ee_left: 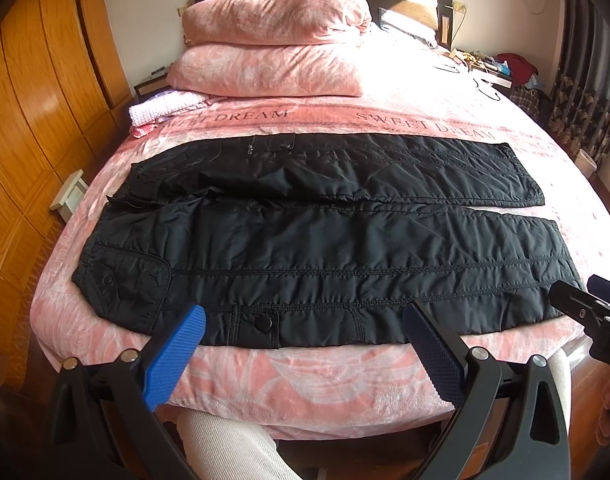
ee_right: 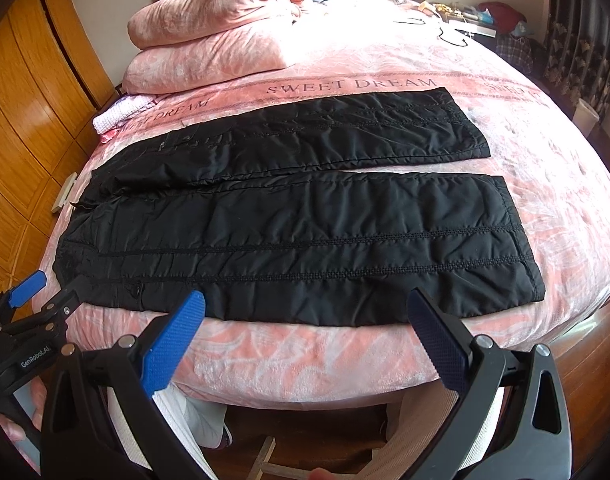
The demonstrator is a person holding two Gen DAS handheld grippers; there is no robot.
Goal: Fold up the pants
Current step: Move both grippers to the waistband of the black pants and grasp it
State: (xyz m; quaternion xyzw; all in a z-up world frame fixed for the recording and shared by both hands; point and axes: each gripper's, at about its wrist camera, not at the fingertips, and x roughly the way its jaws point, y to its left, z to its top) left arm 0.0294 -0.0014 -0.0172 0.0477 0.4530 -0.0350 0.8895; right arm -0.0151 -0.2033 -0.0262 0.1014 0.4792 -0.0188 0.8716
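Note:
Black quilted pants (ee_left: 325, 240) lie spread flat across the pink bed, waist at the left, both legs side by side pointing right; they also show in the right wrist view (ee_right: 305, 232). My left gripper (ee_left: 305, 316) is open and empty, hovering at the near edge of the near leg by a snap pocket. My right gripper (ee_right: 305, 304) is open and empty, at the near edge of the same leg, closer to the hem. Each gripper appears in the other's view: the right one (ee_left: 585, 304) at the right edge, the left one (ee_right: 45, 292) at the left edge.
A pink bedspread (ee_left: 305, 376) covers the bed. Two pink pillows (ee_left: 273, 40) are stacked at the head. Folded pale cloth (ee_left: 165, 108) lies at the far left. A wooden wardrobe (ee_left: 33, 120) stands on the left, and a cluttered nightstand (ee_left: 505, 68) at the far right.

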